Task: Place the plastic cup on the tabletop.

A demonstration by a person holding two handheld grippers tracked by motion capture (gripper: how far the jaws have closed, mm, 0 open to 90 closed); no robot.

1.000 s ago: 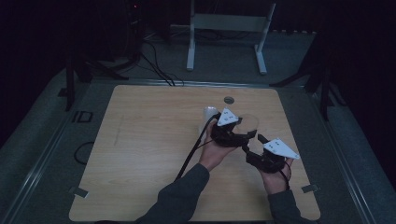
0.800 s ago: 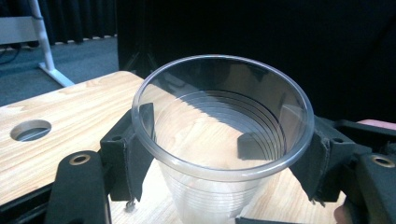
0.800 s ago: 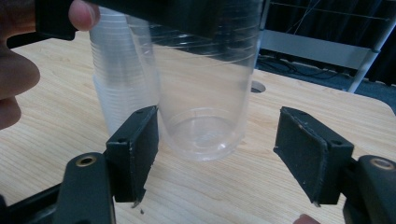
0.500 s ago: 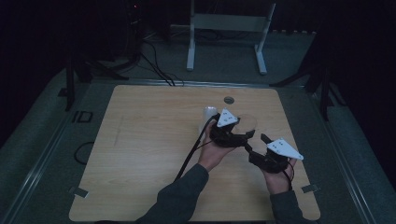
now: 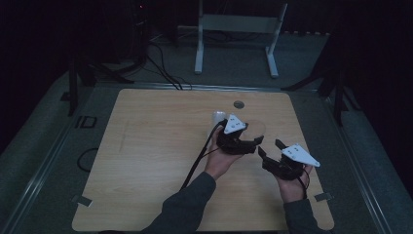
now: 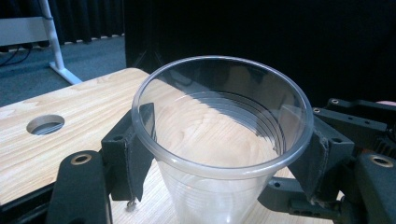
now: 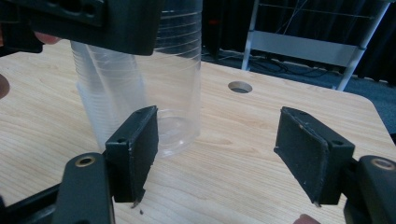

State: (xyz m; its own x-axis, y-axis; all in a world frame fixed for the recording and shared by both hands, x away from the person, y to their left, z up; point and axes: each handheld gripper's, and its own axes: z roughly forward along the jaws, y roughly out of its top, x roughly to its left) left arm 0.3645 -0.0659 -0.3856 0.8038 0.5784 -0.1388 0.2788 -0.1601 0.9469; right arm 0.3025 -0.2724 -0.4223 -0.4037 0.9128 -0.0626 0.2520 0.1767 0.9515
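Right gripper (image 5: 268, 148) edged closer to left gripper (image 5: 243, 141), jaws spread, empty; left pinches clear cup (image 6: 219, 140) on counter (image 5: 146, 146).

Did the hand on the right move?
Yes. The right gripper has slid slightly toward the person, away from the round hole in the table, its fingers open.

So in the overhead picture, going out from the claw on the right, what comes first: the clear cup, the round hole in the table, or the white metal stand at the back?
From the right claw:
1. Clear cup, just to its left, held in the left claw.
2. Round hole, farther back on the tabletop.
3. White stand, on the floor beyond the table's far edge.
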